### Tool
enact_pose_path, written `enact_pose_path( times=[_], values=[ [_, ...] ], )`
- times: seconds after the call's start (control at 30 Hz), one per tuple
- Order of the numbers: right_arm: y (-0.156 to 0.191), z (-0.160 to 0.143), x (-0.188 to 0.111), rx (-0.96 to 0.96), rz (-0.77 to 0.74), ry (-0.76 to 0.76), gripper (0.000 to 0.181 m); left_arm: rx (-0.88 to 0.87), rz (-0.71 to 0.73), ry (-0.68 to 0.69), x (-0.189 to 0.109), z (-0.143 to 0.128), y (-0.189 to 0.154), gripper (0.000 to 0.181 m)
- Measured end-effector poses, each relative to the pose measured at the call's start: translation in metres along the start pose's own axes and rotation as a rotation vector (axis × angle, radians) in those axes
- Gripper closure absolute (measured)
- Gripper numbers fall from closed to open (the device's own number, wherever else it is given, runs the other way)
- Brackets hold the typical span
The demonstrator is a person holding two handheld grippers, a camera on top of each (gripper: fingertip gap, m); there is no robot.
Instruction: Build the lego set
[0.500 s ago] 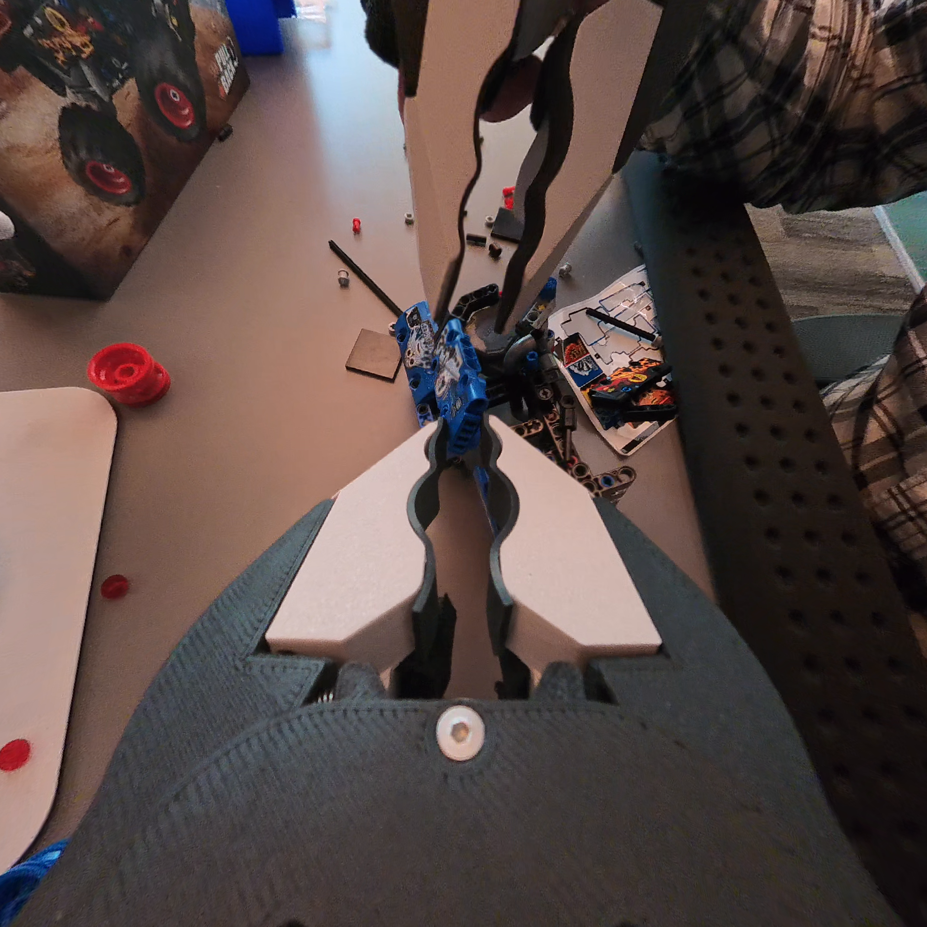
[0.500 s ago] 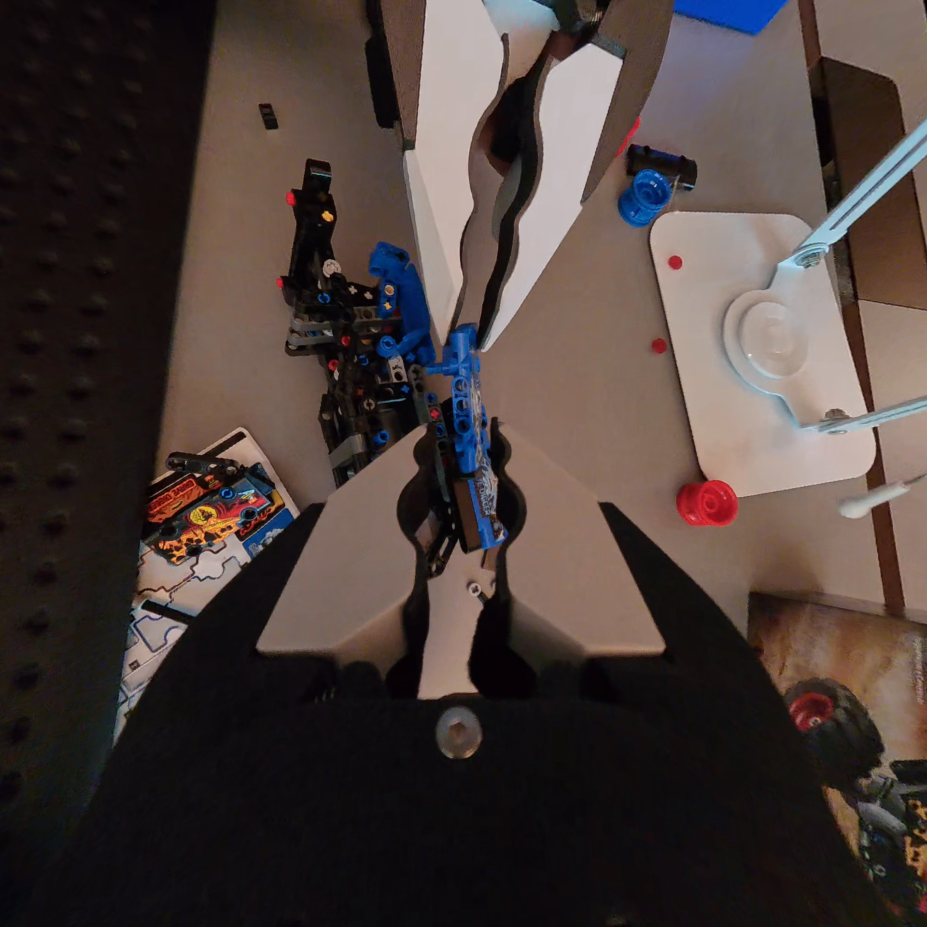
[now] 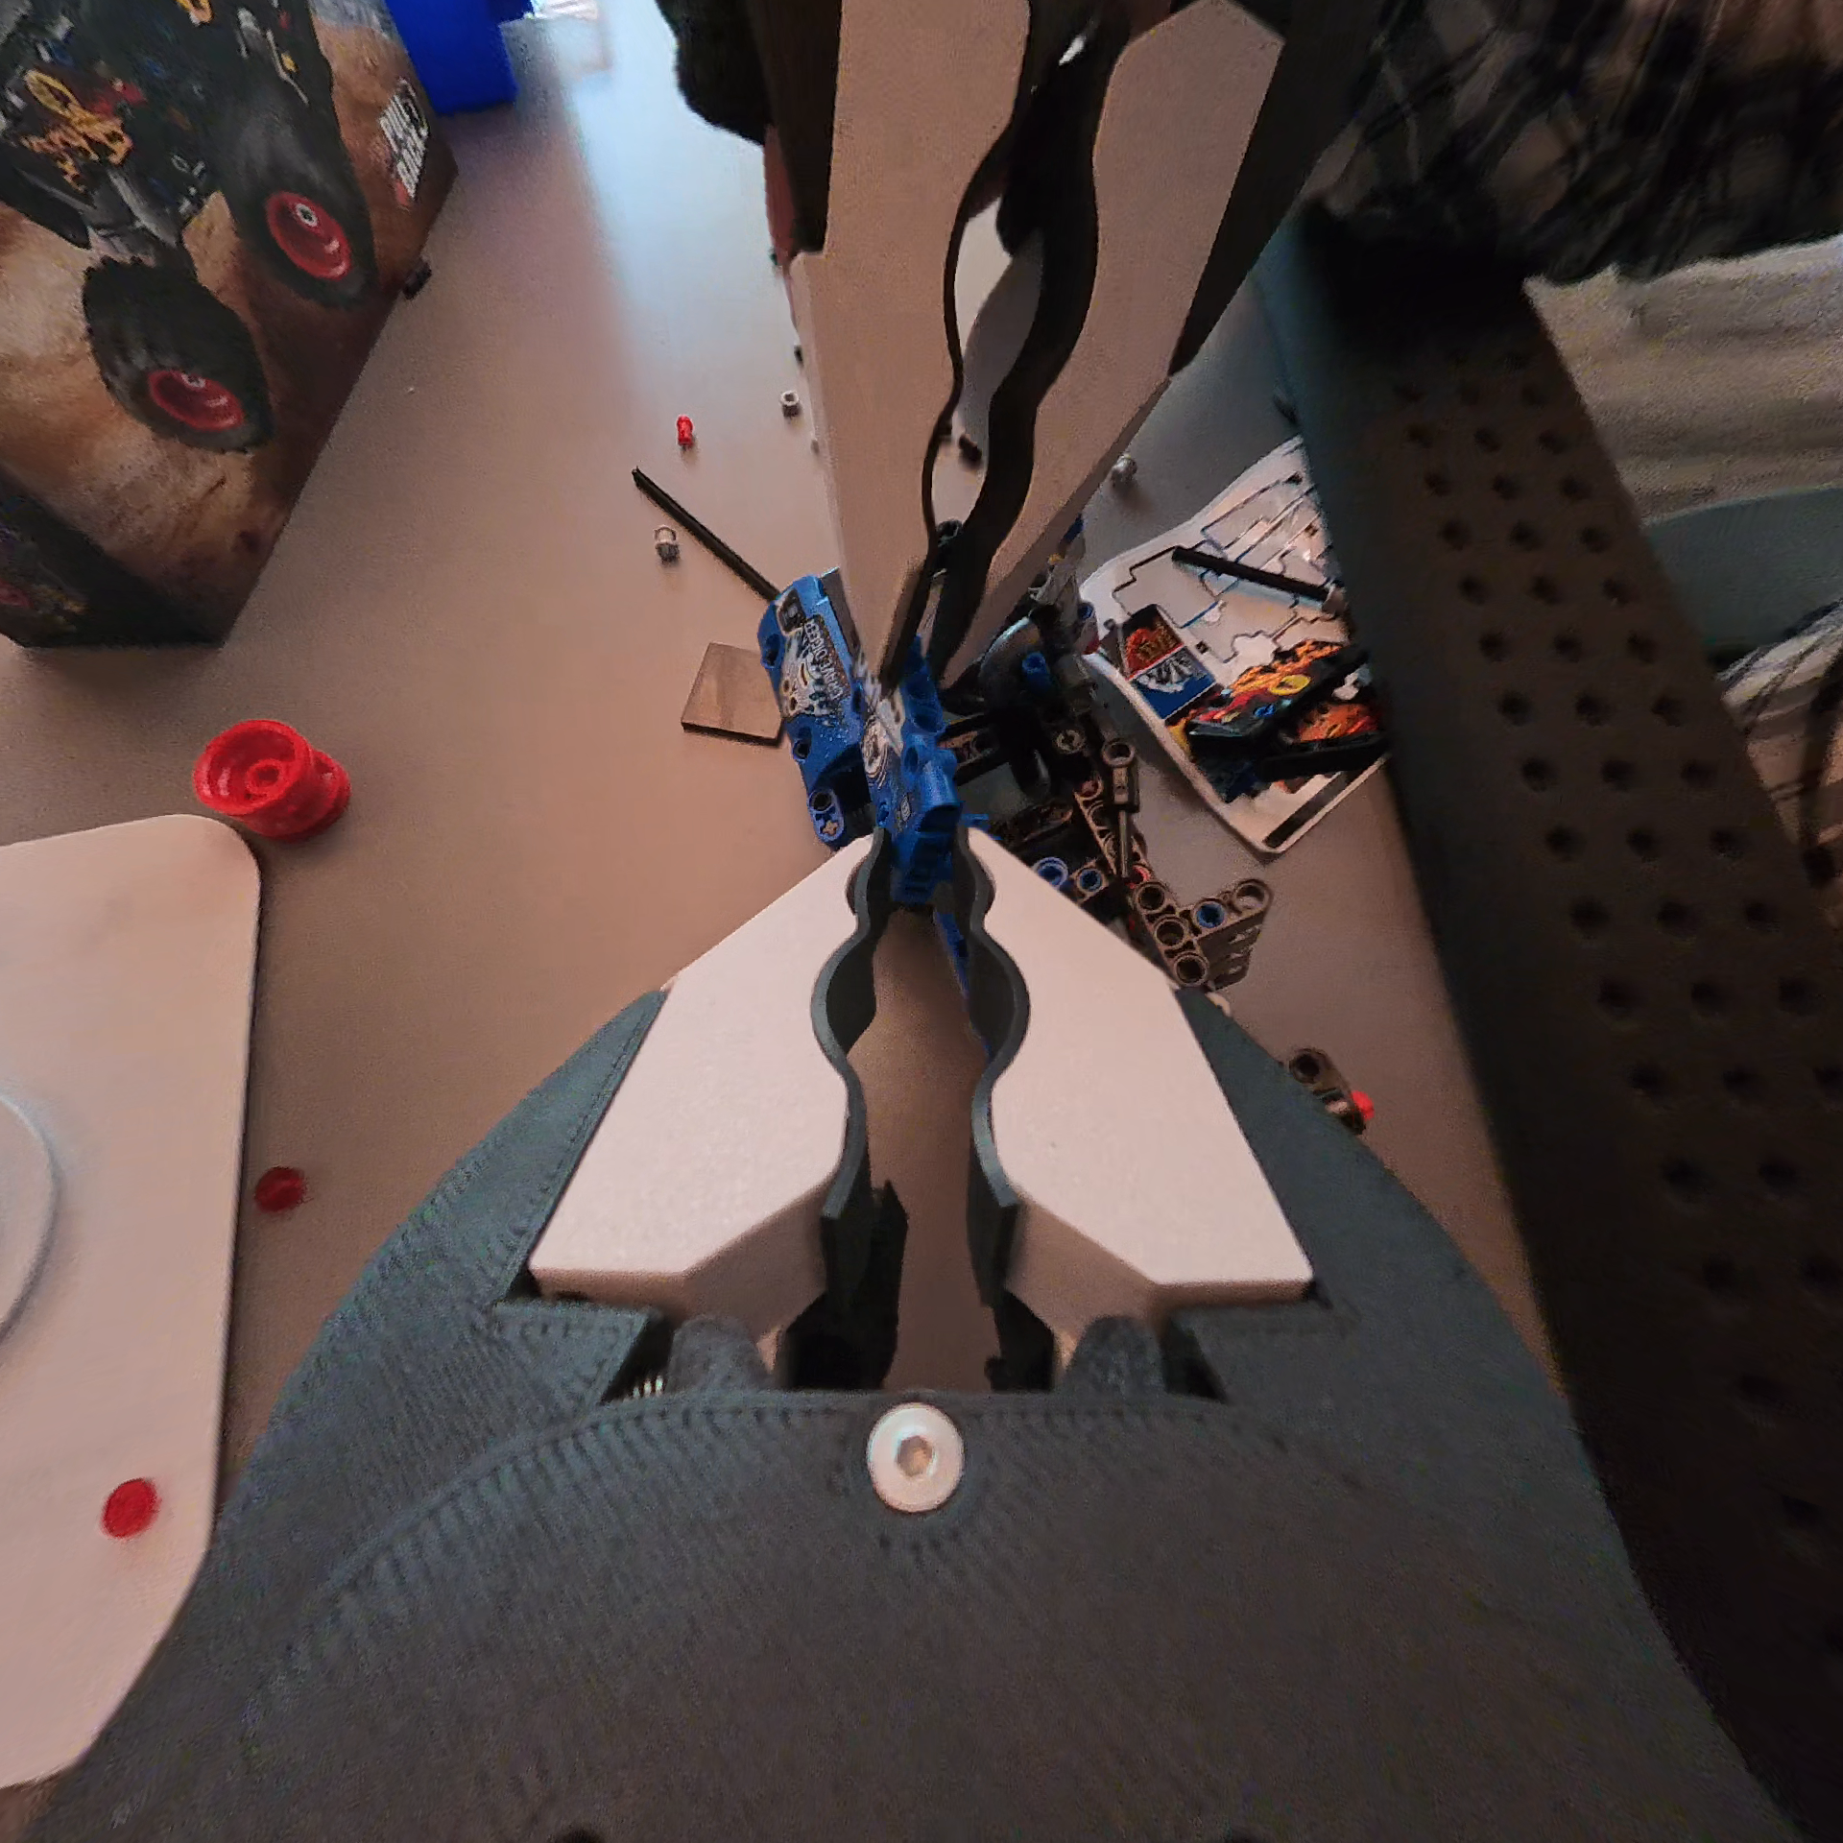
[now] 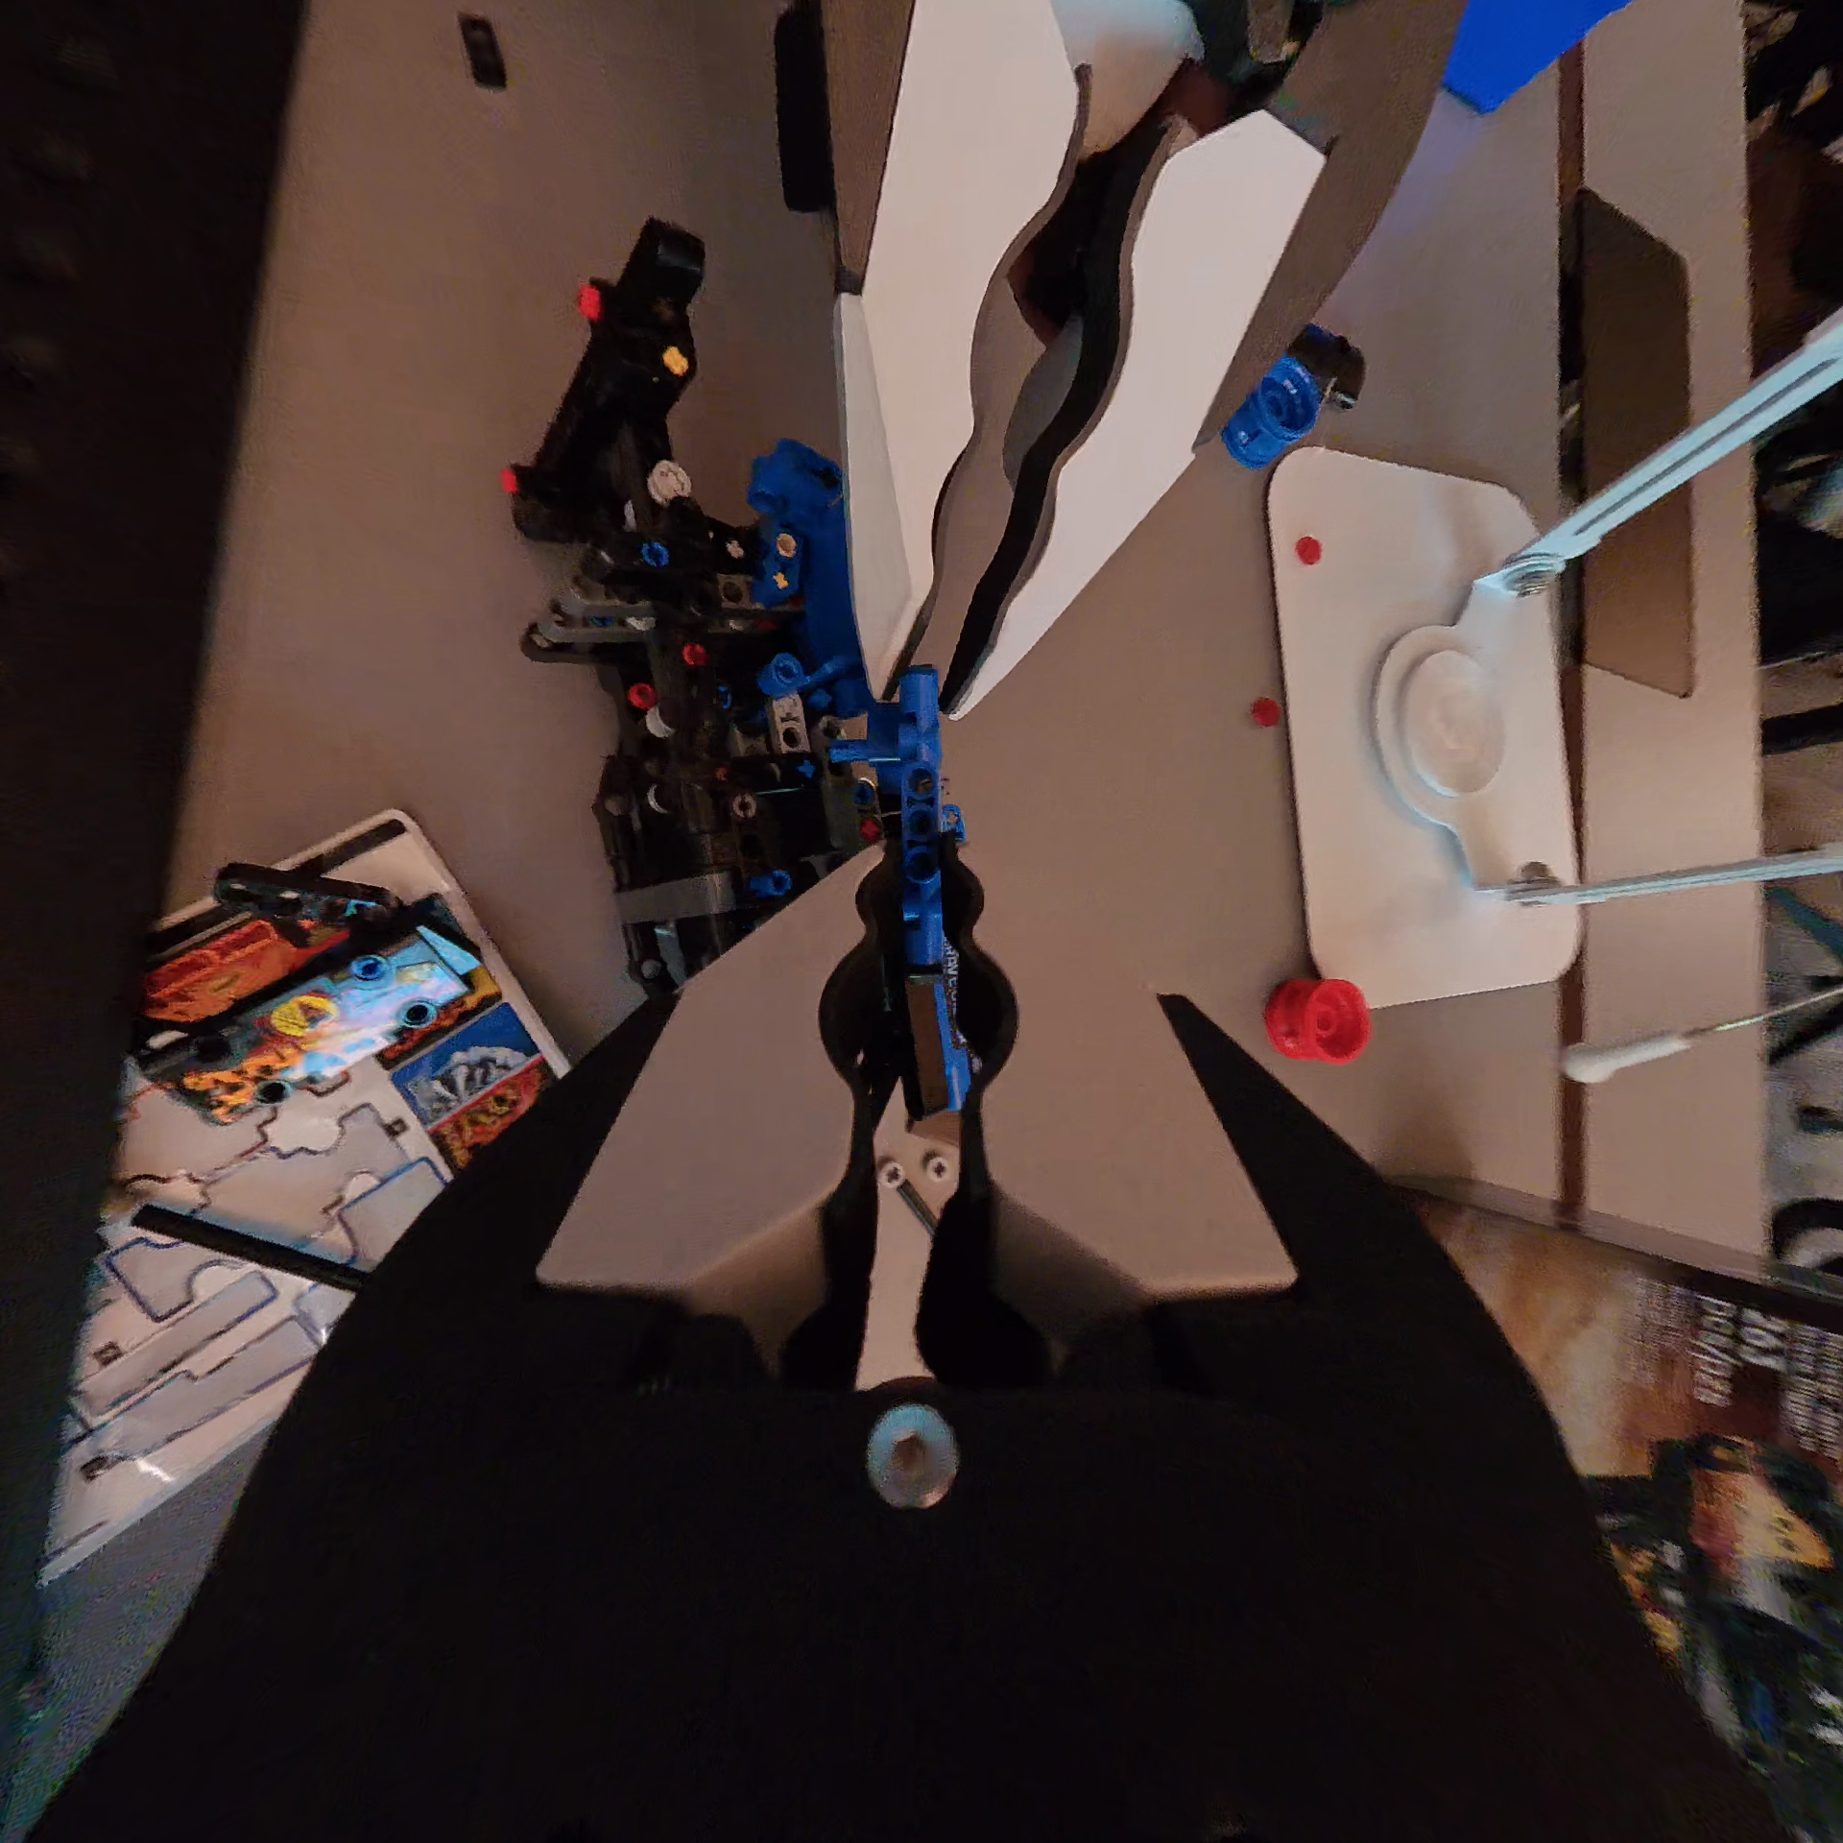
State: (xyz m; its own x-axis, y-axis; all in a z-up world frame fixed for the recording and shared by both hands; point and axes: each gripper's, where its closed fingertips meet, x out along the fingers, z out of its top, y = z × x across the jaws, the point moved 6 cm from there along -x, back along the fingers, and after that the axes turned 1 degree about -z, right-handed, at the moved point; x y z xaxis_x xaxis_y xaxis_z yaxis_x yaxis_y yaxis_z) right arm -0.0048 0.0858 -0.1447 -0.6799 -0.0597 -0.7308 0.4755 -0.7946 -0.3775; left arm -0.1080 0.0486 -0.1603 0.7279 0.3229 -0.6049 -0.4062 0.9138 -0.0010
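Nearest in the left wrist view, the left gripper (image 3: 916, 866) has its pale jaws pinched on one end of the long blue studless plastic beam assembly with printed stickers (image 3: 868, 738), which sits just above the grey tabletop (image 3: 519, 618). The right gripper (image 4: 918, 903) is clamped on the opposite end, the part running back into the hollow between its jaws. The assembly's long axis runs straight between the two grippers, so in each view it points away along the fingers toward the other tool; its side pins stick out toward the black and grey chassis subassembly (image 4: 688, 718) lying just beside it on the table. The step in hand looks like squaring the blue piece up before mating it to that chassis; it would go best with both grips kept firm and in line, and the pins matched to the holes before pressing. Farther off lie a sticker sheet (image 3: 1237, 658), a red plastic wheel hub (image 3: 269, 780) and the set's box (image 3: 180, 299).
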Motion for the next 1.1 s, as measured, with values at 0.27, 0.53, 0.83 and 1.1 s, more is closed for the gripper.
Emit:
enact_pose_path(
  times=[0.27, 0.53, 0.83, 1.1],
  values=[
    [0.0, 0.005, -0.006, -0.103, -0.106, 0.011, 0.177, 0.182, 0.12, 0.028, -0.004, 0.007, -0.003, 0.172],
    [-0.005, 0.006, -0.004, -0.102, -0.152, -0.005, 0.177, 0.184, 0.151, 0.011, -0.008, 0.006, 0.002, 0.173],
    [-0.011, 0.004, 0.0, -0.049, -0.145, -0.034, 0.177, 0.157, 0.166, -0.002, -0.012, 0.006, 0.007, 0.173],
    [-0.008, 0.003, -0.001, -0.022, -0.094, -0.044, 0.177, 0.14, 0.126, -0.01, -0.01, 0.005, 0.004, 0.173]
  ],
)
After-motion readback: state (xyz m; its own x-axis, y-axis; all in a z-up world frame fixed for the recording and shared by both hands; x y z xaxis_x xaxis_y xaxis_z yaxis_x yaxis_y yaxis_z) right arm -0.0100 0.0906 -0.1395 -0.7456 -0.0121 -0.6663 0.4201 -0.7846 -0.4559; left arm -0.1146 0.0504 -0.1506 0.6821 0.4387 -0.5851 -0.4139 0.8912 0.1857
